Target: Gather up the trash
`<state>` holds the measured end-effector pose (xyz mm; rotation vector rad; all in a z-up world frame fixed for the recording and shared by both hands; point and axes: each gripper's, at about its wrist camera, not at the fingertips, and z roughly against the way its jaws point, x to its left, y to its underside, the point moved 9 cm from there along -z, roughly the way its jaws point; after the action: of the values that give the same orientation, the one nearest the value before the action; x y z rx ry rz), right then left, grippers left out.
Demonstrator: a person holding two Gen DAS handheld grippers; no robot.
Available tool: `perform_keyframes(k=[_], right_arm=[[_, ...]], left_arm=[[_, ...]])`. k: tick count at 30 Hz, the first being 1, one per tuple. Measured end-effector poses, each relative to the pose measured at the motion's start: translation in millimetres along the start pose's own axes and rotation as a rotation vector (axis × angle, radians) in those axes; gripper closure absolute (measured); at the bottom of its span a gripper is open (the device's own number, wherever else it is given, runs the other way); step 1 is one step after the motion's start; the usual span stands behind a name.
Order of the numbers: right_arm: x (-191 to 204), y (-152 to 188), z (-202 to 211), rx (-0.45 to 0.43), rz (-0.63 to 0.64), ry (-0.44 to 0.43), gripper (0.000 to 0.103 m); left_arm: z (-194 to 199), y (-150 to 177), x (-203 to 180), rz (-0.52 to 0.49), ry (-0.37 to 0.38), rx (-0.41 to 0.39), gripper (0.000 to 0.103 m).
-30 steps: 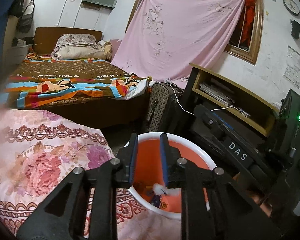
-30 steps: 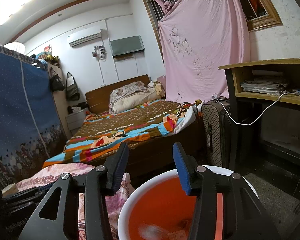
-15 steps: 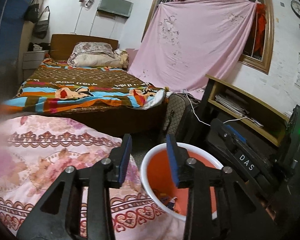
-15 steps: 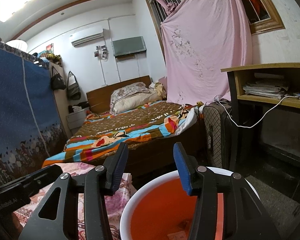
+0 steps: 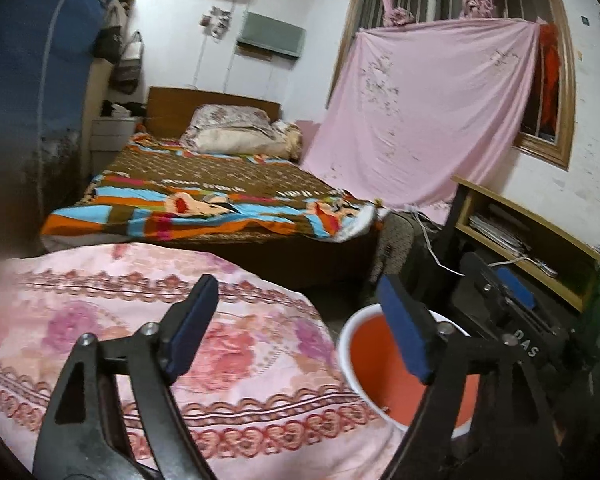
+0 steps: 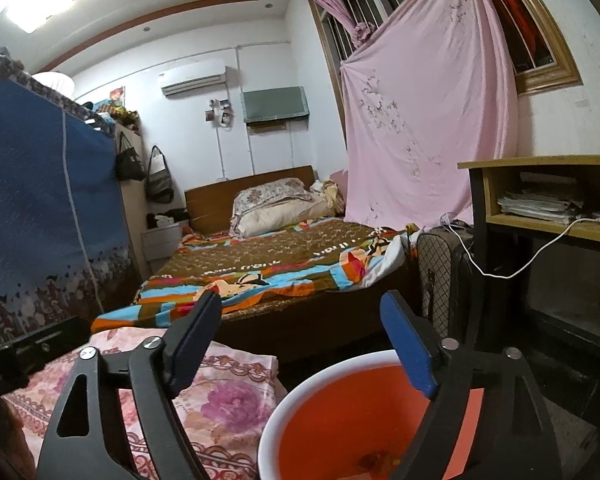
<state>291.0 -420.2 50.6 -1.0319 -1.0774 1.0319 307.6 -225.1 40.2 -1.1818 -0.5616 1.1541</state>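
A white-rimmed orange bin (image 5: 374, 368) stands on the floor beside the pink floral cloth (image 5: 120, 320); it also shows in the right wrist view (image 6: 340, 428), with small scraps of trash at its bottom (image 6: 376, 460). My left gripper (image 5: 296, 304) is open and empty, above the cloth's edge and the bin's left rim. My right gripper (image 6: 300, 320) is open and empty, above the bin. The right gripper's black body (image 5: 512, 320) shows at the right of the left wrist view.
A bed with a striped blanket (image 5: 220, 200) lies behind. A wooden shelf with papers (image 6: 540, 200), a patterned suitcase (image 6: 440, 276) and a white cable (image 6: 520, 264) stand at right. A blue wardrobe (image 6: 40, 200) is at left. A pink sheet (image 5: 420, 120) covers the window.
Both grippers opened wider. The left gripper lifted and swung left, from above the bin toward the floral cloth. The right gripper tilted up slightly over the bin.
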Motion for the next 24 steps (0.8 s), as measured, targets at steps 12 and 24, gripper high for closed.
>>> perform_keyframes(k=[12,24], right_arm=[[24,-1,22,-0.067,0.015,-0.043,0.000],[52,-4,57,-0.120,0.057,-0.086,0.000]], left_arm=[[35,4,39,0.011,-0.113,-0.077,0.012],[76,18,66,0.004,-0.185,-0.119,0.012]])
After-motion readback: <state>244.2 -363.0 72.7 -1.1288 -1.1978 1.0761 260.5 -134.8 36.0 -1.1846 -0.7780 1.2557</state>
